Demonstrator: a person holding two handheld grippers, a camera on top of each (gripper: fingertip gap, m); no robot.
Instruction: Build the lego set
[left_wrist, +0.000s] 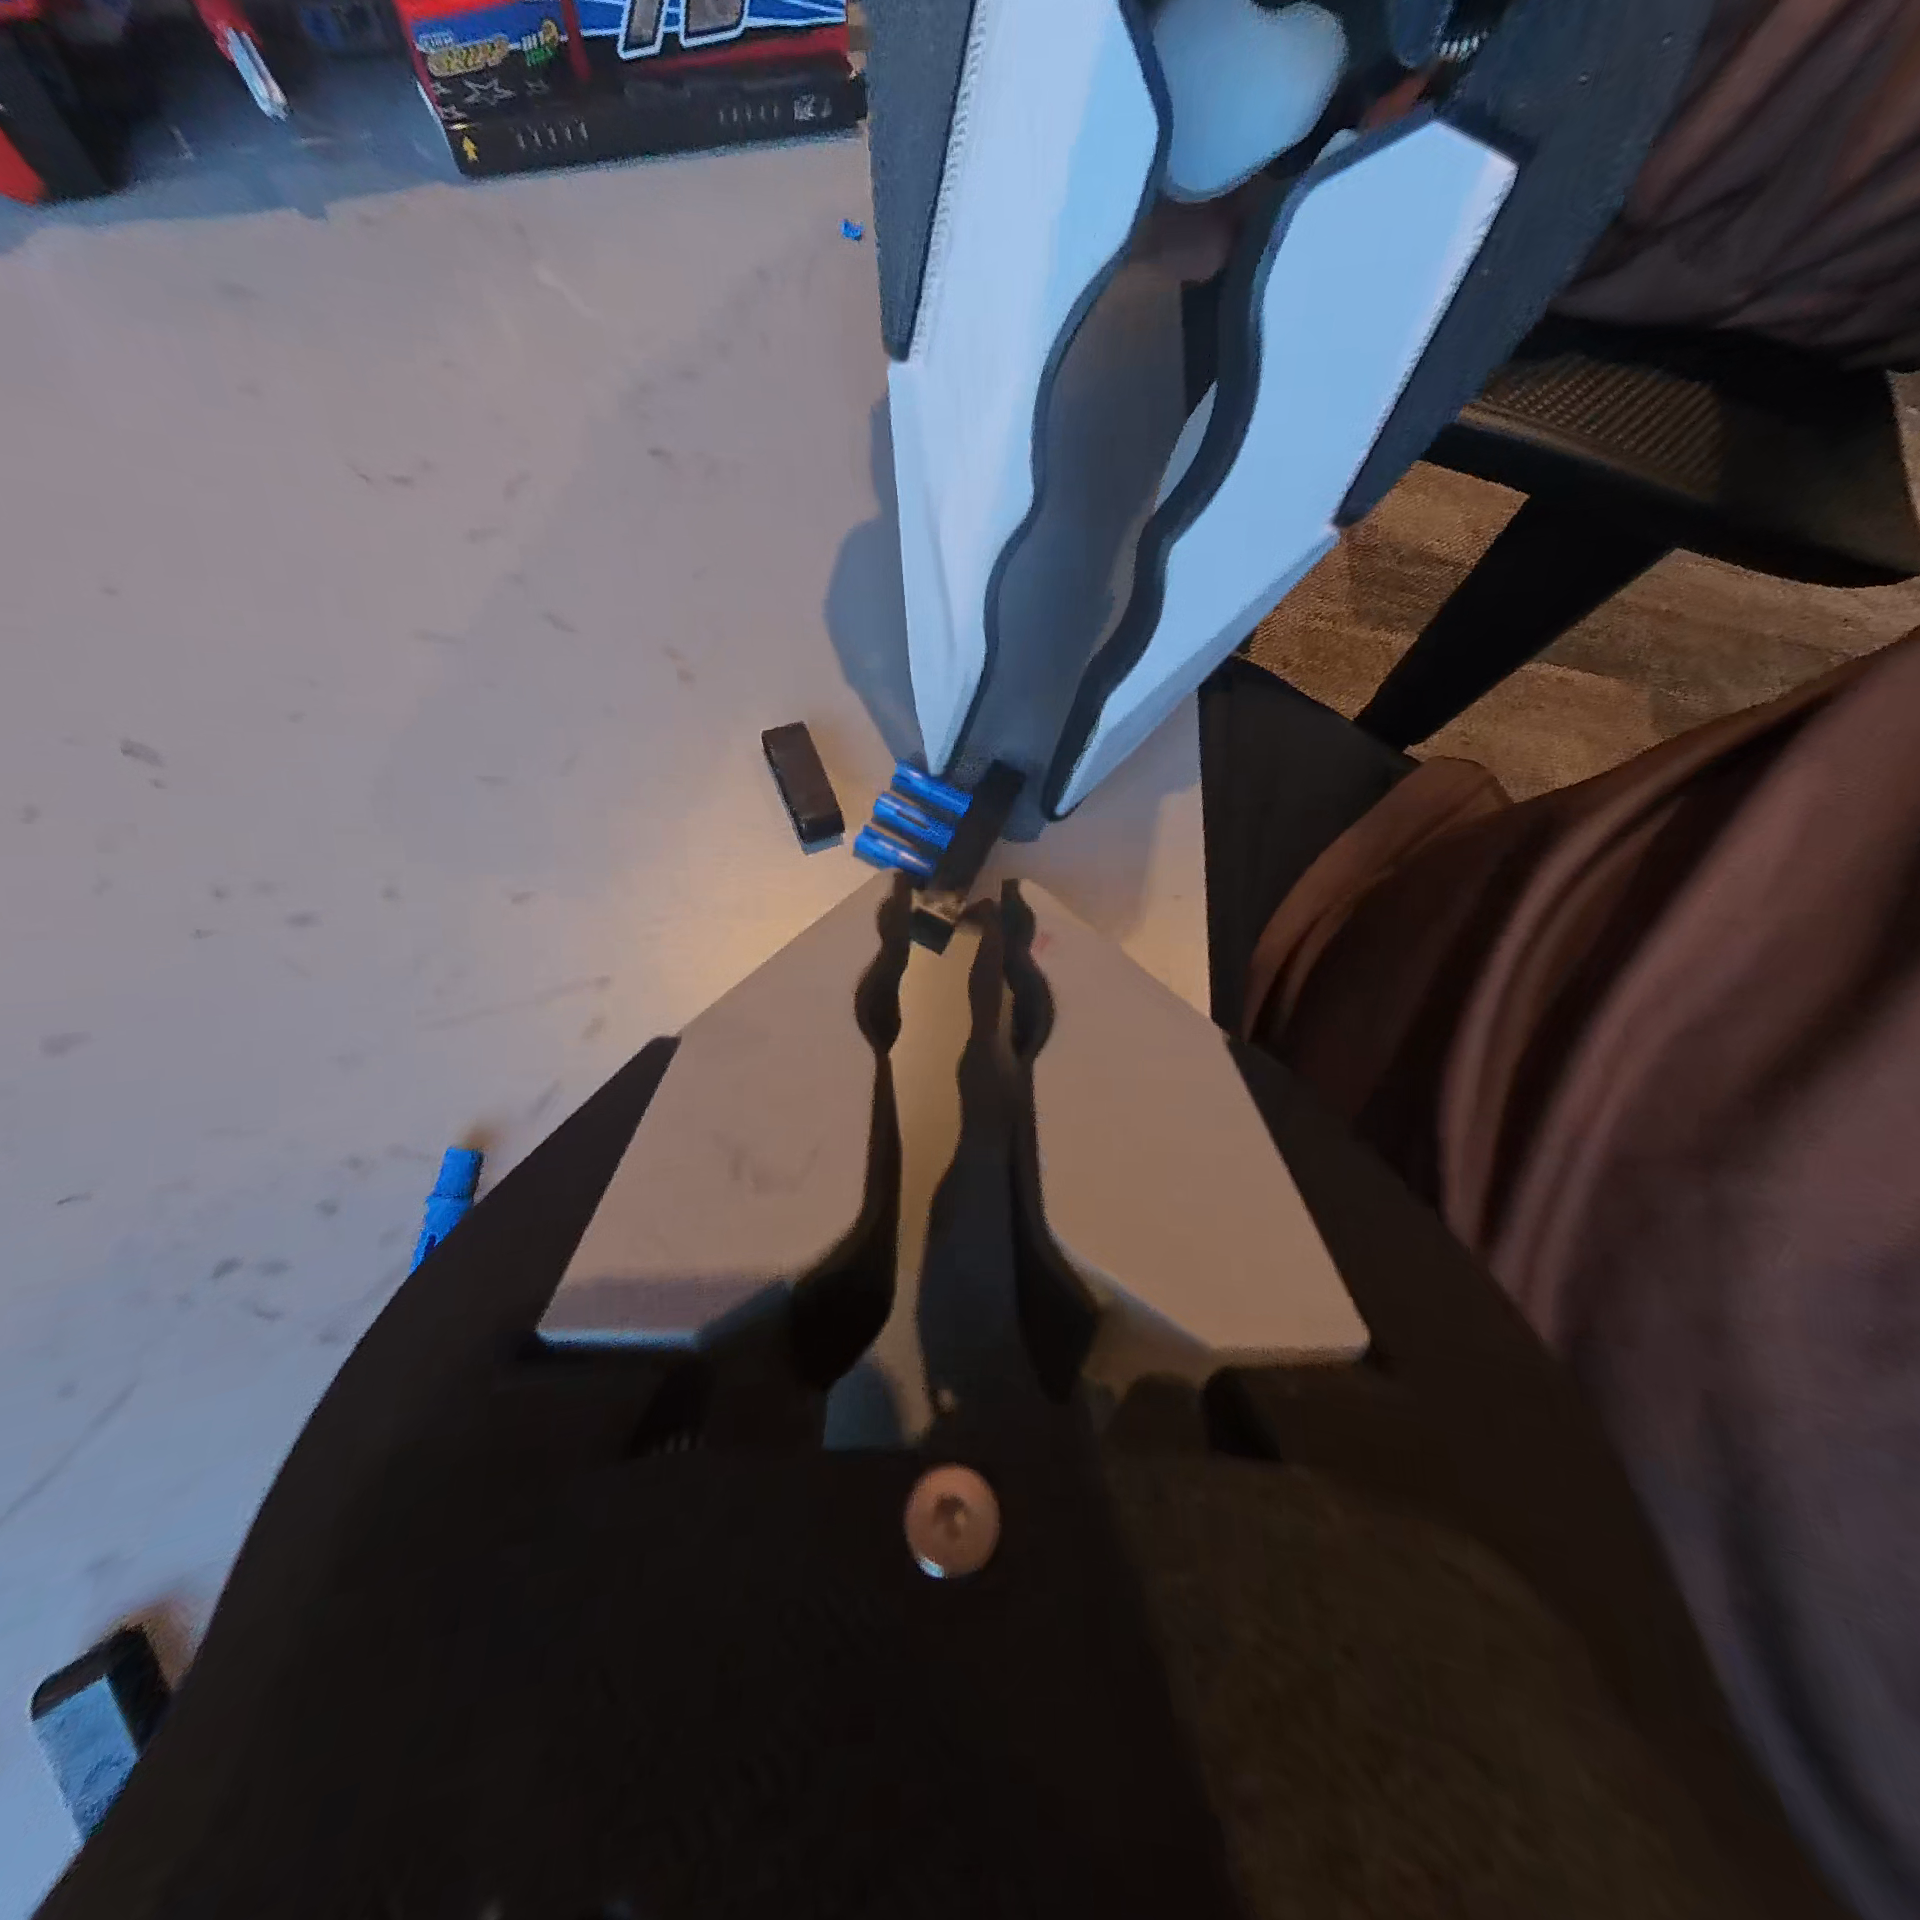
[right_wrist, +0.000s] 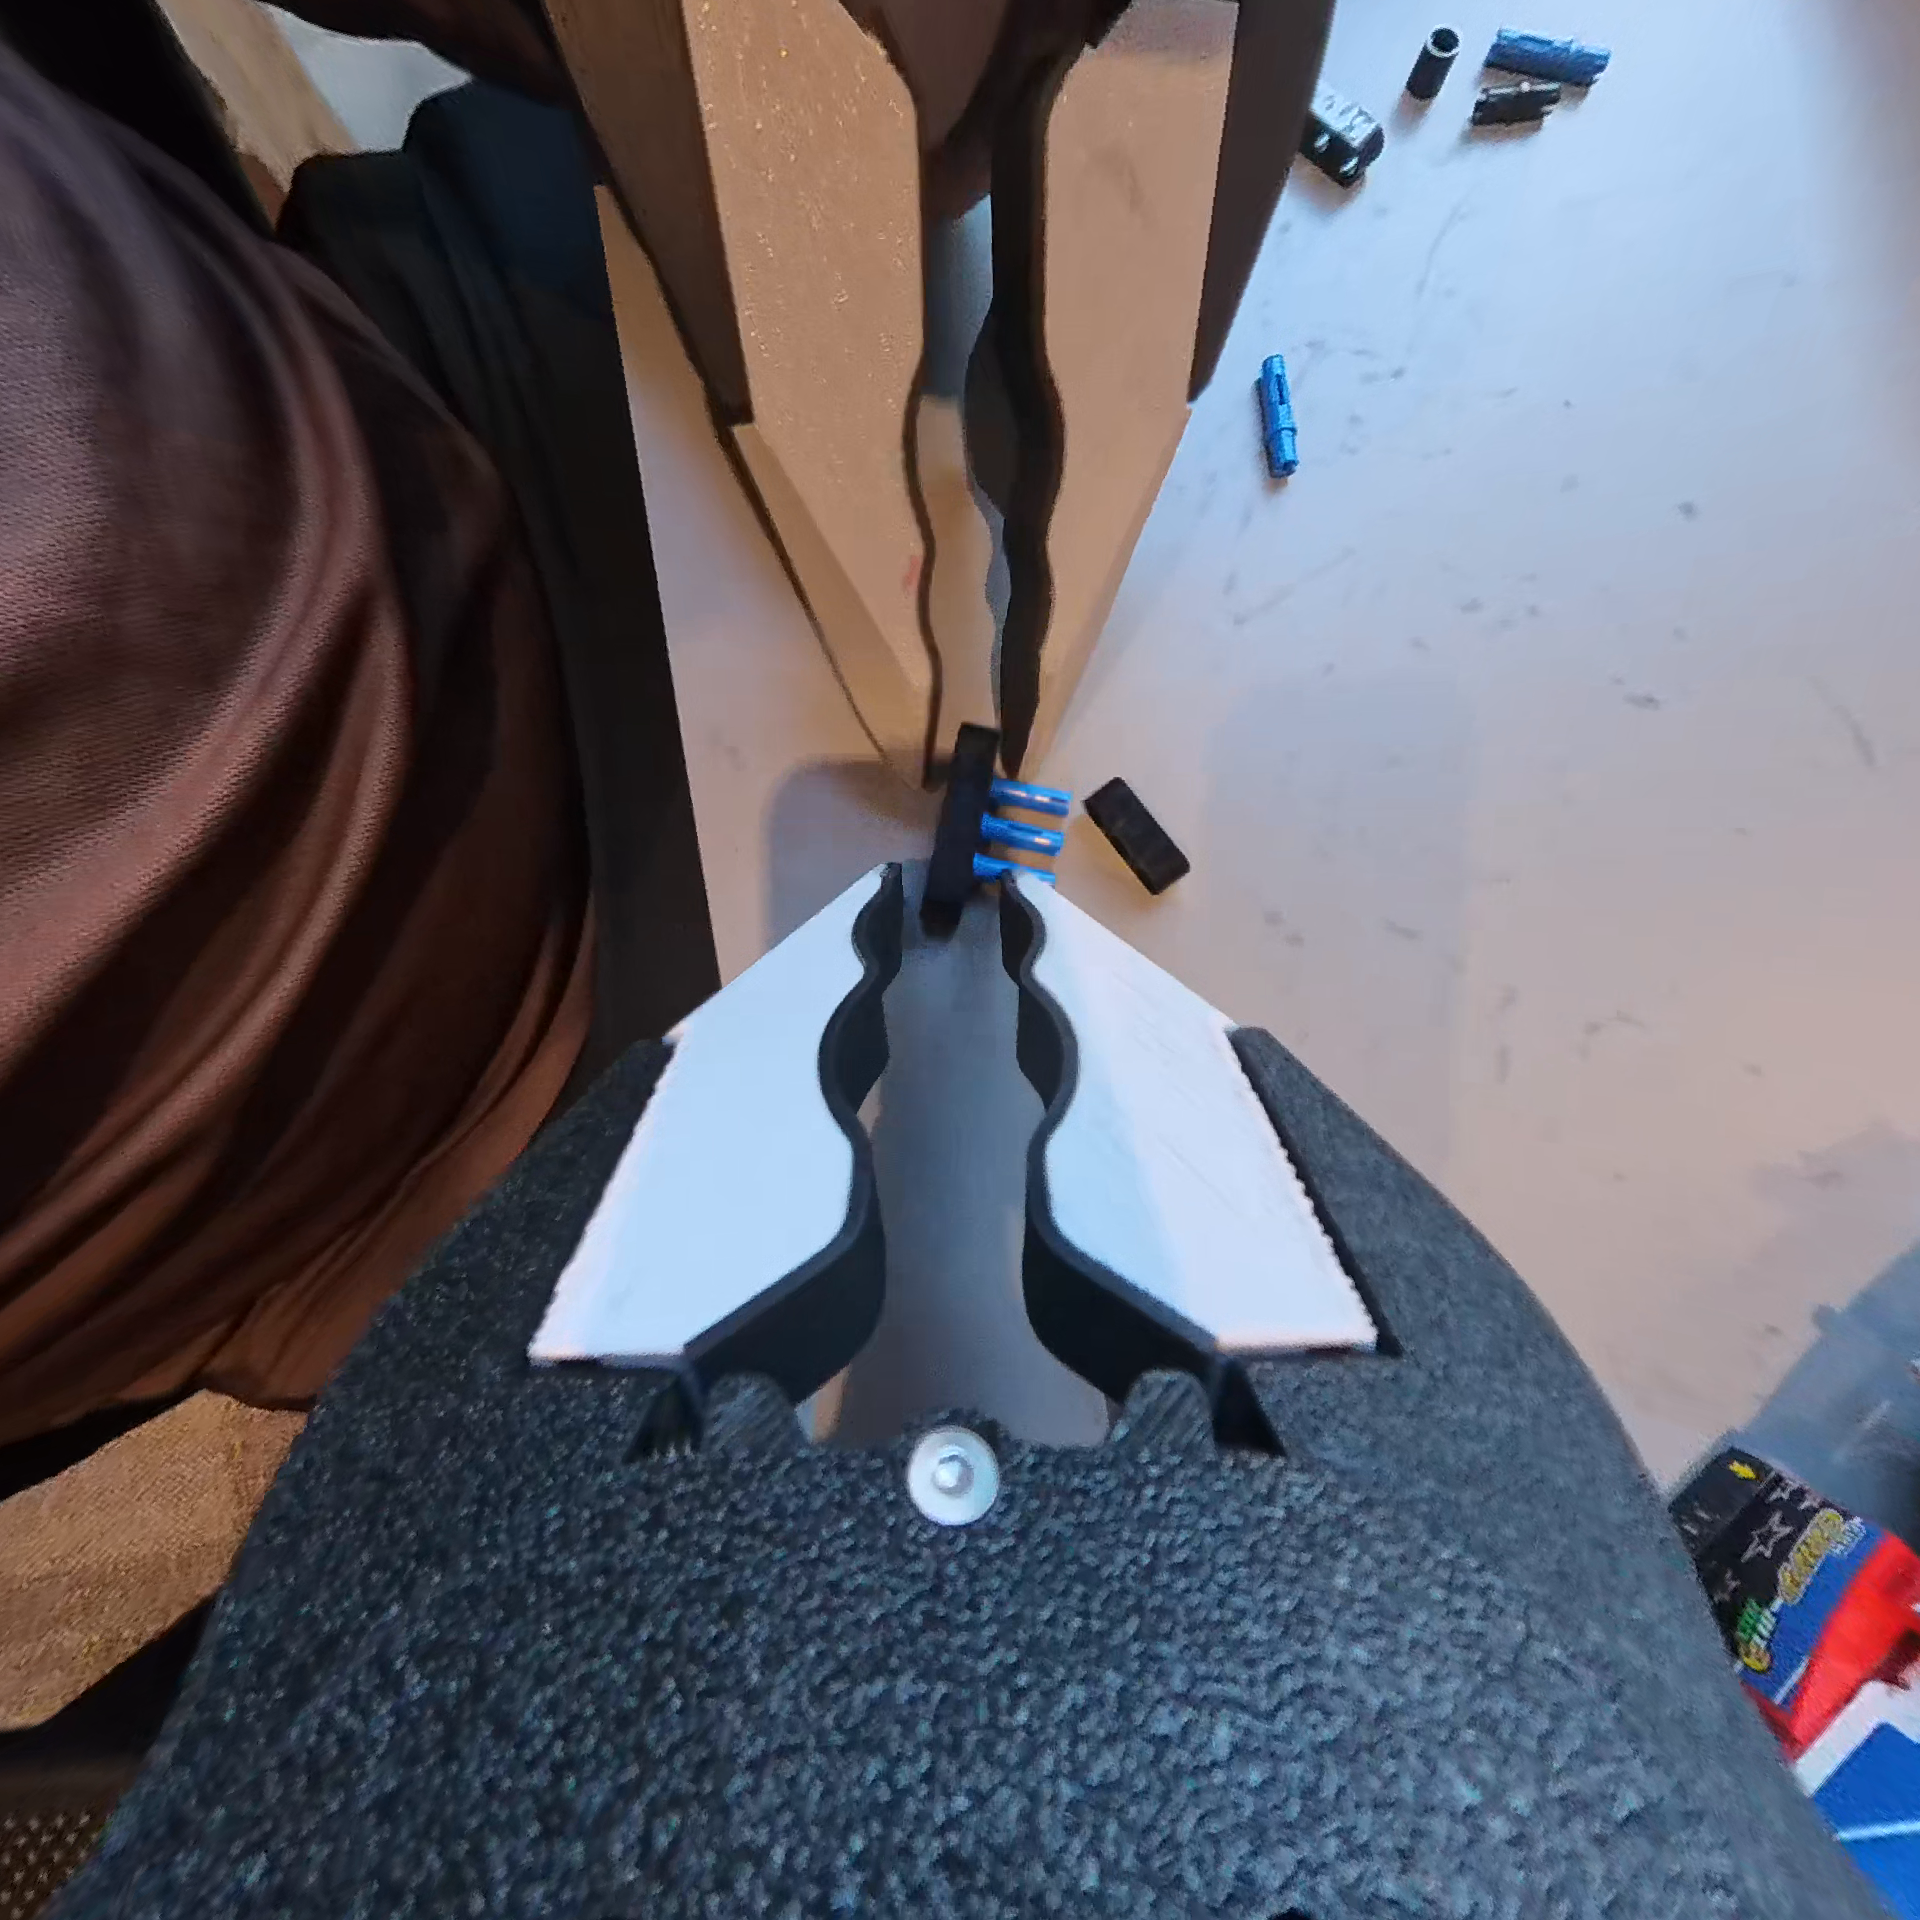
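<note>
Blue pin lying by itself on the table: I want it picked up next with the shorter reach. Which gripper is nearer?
Left. The blue pin lies just beside a finger of the left gripper; the right gripper is farther off, its tips at the black beam.

Scuffed pale table (right_wrist: 1558, 727) carries loose black brick (right_wrist: 1135, 834) (blue pin (right_wrist: 1277, 414) nearby).
</note>
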